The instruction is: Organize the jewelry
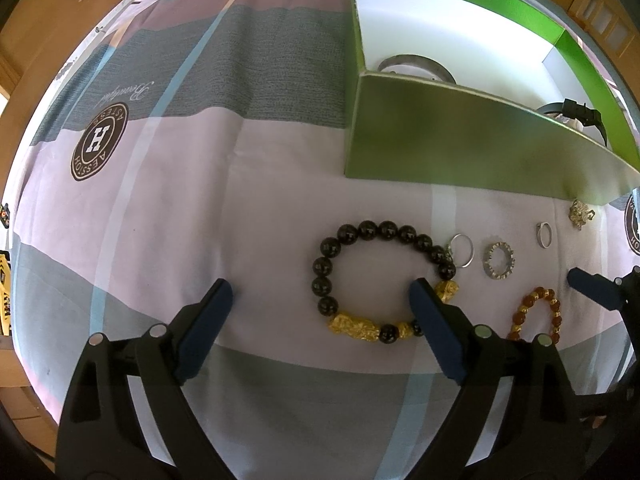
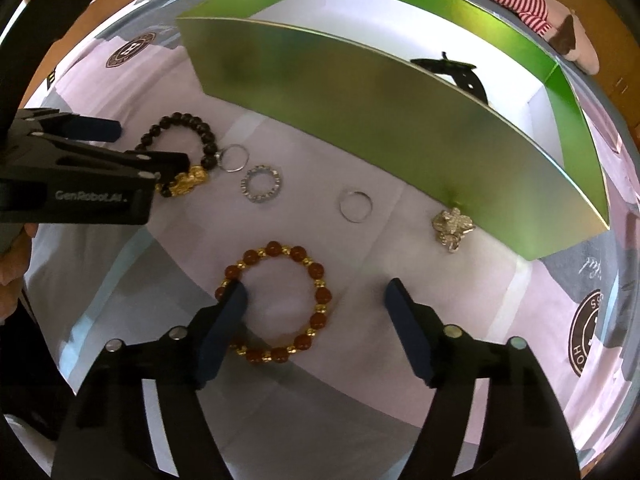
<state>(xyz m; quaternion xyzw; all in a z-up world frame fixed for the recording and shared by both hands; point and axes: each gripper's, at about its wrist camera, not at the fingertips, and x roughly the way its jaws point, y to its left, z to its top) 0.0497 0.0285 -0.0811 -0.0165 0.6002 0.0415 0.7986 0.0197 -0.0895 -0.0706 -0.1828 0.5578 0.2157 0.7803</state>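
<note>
A black bead bracelet with gold charms [image 1: 380,280] [image 2: 176,136] lies on the bedsheet. My left gripper [image 1: 320,296] hovers open over its left side, its right finger inside the loop. An amber and gold bead bracelet [image 2: 280,300] [image 1: 538,312] lies under my open right gripper [image 2: 316,296], whose left finger covers the loop's left edge. Between them lie a plain silver ring [image 2: 234,158] [image 1: 462,250], a studded ring [image 2: 261,186] [image 1: 499,261], another thin ring [image 2: 355,206] [image 1: 544,234] and a silver brooch [image 2: 452,226] [image 1: 581,212].
A green open box [image 1: 440,136] [image 2: 360,120] with a white inside stands behind the jewelry. It holds a metal bangle [image 1: 416,65] and a black watch strap [image 2: 460,72] [image 1: 580,114]. The striped sheet [image 1: 200,200] carries round logos. A hand [image 2: 16,256] shows at left.
</note>
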